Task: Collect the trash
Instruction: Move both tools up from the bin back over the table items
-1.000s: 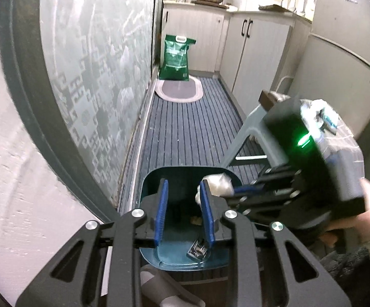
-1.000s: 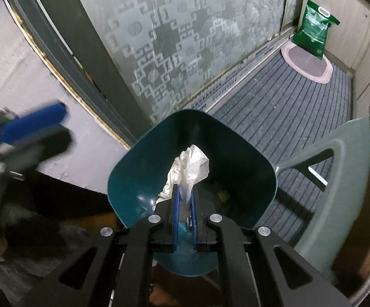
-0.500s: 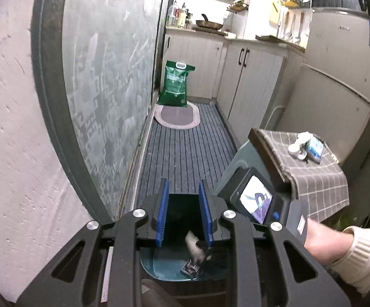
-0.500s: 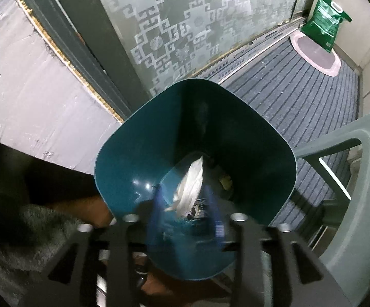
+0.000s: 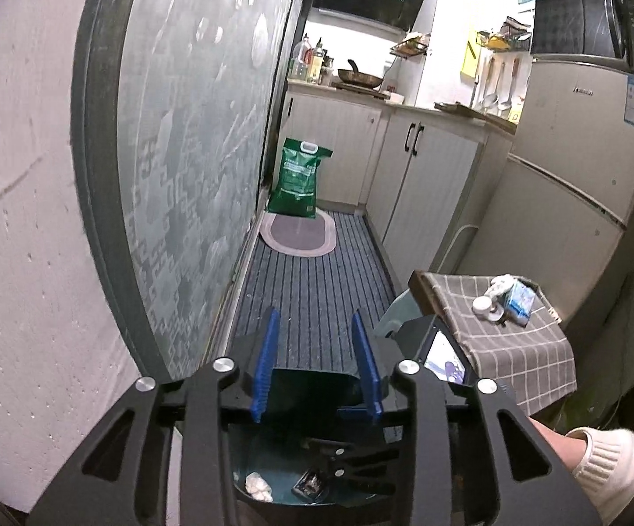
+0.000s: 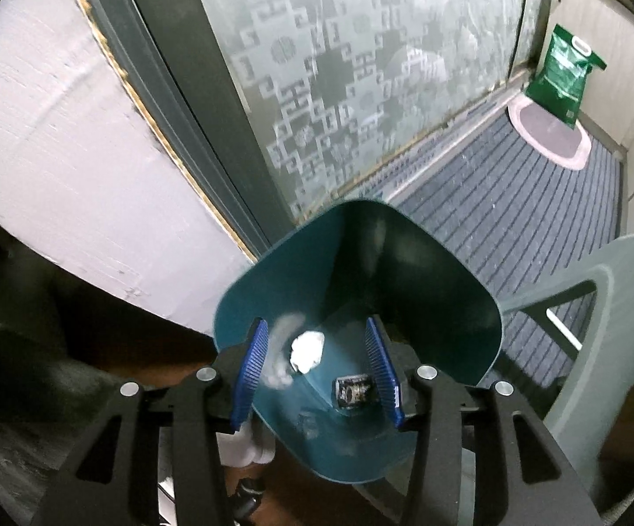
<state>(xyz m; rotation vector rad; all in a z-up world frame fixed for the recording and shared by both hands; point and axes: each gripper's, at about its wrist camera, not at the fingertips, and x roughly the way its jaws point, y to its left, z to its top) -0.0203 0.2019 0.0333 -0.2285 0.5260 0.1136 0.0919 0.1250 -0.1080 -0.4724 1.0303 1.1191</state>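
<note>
One dark teal plastic waste bin [image 6: 360, 263] with a rounded-square mouth stands on the grey striped floor mat [image 6: 514, 201], beside the frosted patterned glass door [image 6: 338, 87]. Inside it, three items are counted: one crumpled white tissue wad [image 6: 307, 351] in sharp view, one blurred white scrap [image 6: 282, 350] just left of it, and one small dark printed wrapper [image 6: 354, 391] on the bin floor. In the left wrist view the tissue wad [image 5: 259, 485] and wrapper [image 5: 310, 486] lie well apart on the bin bottom.

Right tool [image 6: 317, 372]: angled steeply down over the bin mouth, blue pads parted at moderate width, nothing between them; the tissue lies below, free of the pads.

Left tool [image 5: 317, 364]: tilted gently downward above the bin's far rim, jaws opening, nothing between them.

One small table [image 5: 505, 328] with a grey checked cloth carries one white cap [image 5: 481, 305] and one blue-white packet [image 5: 519, 301]; further items there cannot be told apart. One cream knit sleeve [image 5: 610, 464] shows at lower right
</note>
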